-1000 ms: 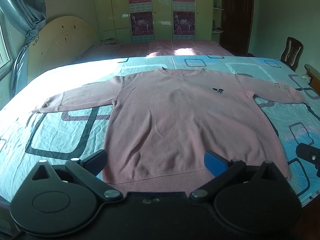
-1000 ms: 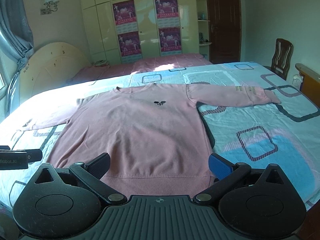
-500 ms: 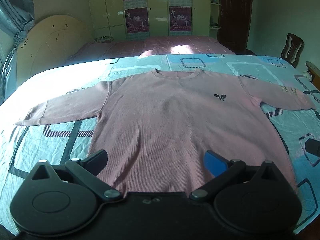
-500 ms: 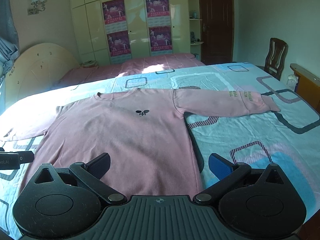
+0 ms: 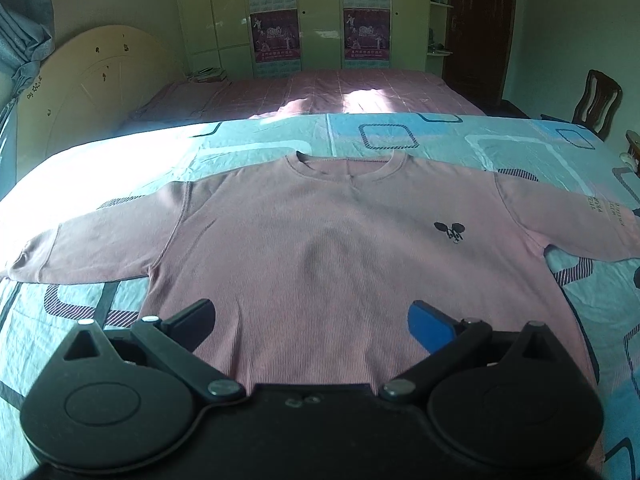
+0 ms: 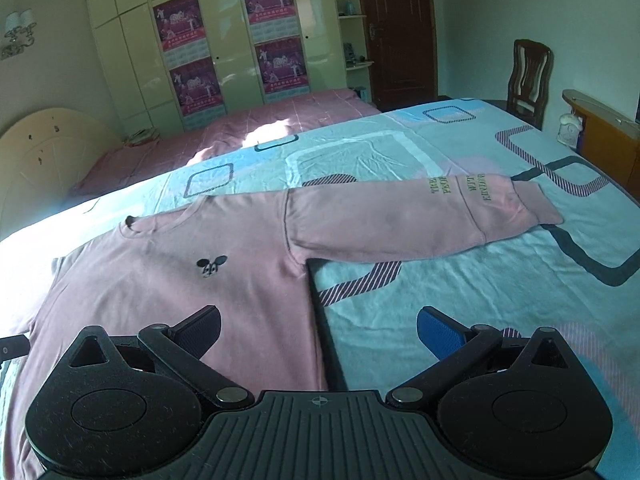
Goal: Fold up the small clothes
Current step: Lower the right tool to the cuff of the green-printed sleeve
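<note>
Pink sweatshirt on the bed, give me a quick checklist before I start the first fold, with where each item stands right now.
1. Pink sweatshirt lies flat, front up: ok.
2. Both sleeves spread out to the sides, right sleeve straight, left sleeve straight: ok.
3. Left gripper open and empty, over the lower body: ok.
4. Right gripper open and empty, over the sweatshirt's right side edge: ok.
5. Nothing else lying on the sweatshirt: ok.
6. Bottom hem flat: cannot tell, hidden behind the grippers.
</note>
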Action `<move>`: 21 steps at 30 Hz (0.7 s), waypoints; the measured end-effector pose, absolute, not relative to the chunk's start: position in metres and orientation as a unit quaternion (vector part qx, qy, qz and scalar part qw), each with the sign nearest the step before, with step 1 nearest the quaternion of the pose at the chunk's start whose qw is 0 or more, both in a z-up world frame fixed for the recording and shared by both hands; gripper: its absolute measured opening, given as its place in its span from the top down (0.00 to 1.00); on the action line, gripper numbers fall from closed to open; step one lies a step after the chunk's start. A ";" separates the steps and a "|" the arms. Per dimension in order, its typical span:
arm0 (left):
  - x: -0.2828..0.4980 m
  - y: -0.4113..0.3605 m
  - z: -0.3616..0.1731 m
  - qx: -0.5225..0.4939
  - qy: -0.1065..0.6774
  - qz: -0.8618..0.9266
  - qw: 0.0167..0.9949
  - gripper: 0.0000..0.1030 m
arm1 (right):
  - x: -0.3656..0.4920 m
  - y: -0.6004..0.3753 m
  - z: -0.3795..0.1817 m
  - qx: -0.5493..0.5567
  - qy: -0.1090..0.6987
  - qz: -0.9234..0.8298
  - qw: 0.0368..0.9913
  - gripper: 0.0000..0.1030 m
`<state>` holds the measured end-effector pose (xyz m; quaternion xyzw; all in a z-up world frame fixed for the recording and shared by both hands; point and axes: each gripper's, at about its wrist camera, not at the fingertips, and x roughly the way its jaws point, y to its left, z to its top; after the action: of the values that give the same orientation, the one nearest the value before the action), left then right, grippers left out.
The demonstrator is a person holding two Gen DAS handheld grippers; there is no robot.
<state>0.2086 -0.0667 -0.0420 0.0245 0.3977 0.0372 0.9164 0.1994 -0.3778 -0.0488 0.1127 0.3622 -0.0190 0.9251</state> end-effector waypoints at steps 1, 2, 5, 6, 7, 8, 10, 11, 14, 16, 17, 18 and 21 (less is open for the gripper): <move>0.216 -0.071 -0.045 0.025 0.400 0.039 0.915 0.00 | 0.206 -0.383 -0.051 0.114 0.364 -0.024 0.924 0.00; 0.223 -0.074 -0.047 0.025 0.402 0.040 0.914 0.00 | 0.214 -0.391 -0.055 0.115 0.366 -0.029 0.923 0.00; 0.243 -0.082 -0.055 0.024 0.409 0.042 0.911 0.00 | 0.234 -0.410 -0.063 0.116 0.368 -0.043 0.921 0.00; 0.250 -0.085 -0.058 0.025 0.411 0.042 0.910 0.00 | 0.241 -0.418 -0.067 0.118 0.371 -0.049 0.920 0.00; 0.258 -0.089 -0.061 0.027 0.414 0.042 0.909 0.00 | 0.246 -0.425 -0.069 0.120 0.373 -0.054 0.918 0.00; 0.264 -0.093 -0.064 0.029 0.415 0.040 0.908 0.00 | 0.251 -0.432 -0.072 0.124 0.373 -0.059 0.918 0.00; 0.277 -0.099 -0.070 0.031 0.418 0.038 0.907 0.01 | 0.263 -0.451 -0.081 0.136 0.378 -0.074 0.913 0.00; 0.283 -0.103 -0.072 0.031 0.420 0.038 0.906 0.01 | 0.268 -0.460 -0.085 0.144 0.379 -0.084 0.910 0.00; 0.301 -0.111 -0.079 0.032 0.423 0.040 0.904 0.01 | 0.279 -0.483 -0.097 0.156 0.382 -0.108 0.905 0.00; 0.309 -0.115 -0.082 0.033 0.424 0.042 0.904 0.01 | 0.287 -0.498 -0.105 0.159 0.384 -0.127 0.901 0.00; 0.313 -0.117 -0.083 0.034 0.423 0.042 0.904 0.01 | 0.291 -0.505 -0.109 0.161 0.387 -0.135 0.898 0.00; 0.317 -0.119 -0.084 0.036 0.423 0.043 0.905 0.01 | 0.296 -0.512 -0.113 0.166 0.388 -0.142 0.895 0.00; 0.326 -0.123 -0.089 0.040 0.423 0.046 0.904 0.01 | 0.306 -0.528 -0.123 0.173 0.392 -0.166 0.888 0.00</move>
<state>0.3265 -0.1228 -0.0886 0.0402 0.4232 0.0456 0.9040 0.3058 -0.5284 -0.1234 0.1730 0.3918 -0.1664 0.8882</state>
